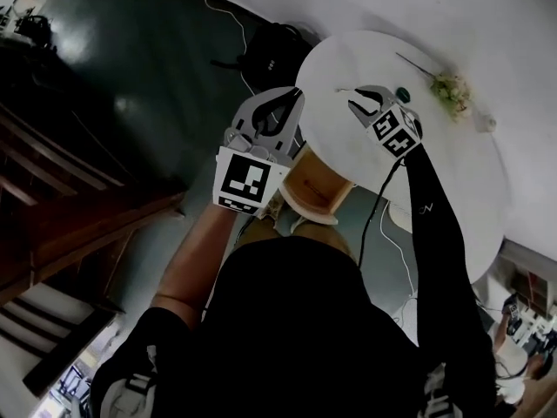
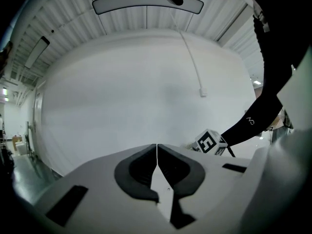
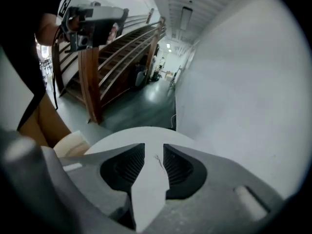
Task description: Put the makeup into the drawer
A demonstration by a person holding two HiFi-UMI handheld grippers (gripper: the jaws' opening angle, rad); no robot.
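Step in hand: the reach for the makeup (image 1: 402,92). Nothing is picked up yet.
Makeup: it is taken to be the small dark round thing lying on the far part of the round table (image 1: 452,172), just left of a dried sprig (image 1: 450,88); its kind cannot be told.
Left gripper (image 2: 156,147): its jaws are pressed together with nothing between them, and it is held at the table's near-left edge, above the drawer (image 1: 318,209).
Right gripper (image 3: 154,152): its jaws are spread a little, and only bare tabletop is seen in the gap. It is pointed down over the table, near the makeup and to its left, not touching it.
Drawer: a pale wooden box is seen under the table's near edge, and it seems to be pulled out already.
Next move: the open jaws are to be brought around the makeup and closed on it — a small, low thing, so an approach close to the tabletop is called for. It is then to be carried near and left to the drawer.
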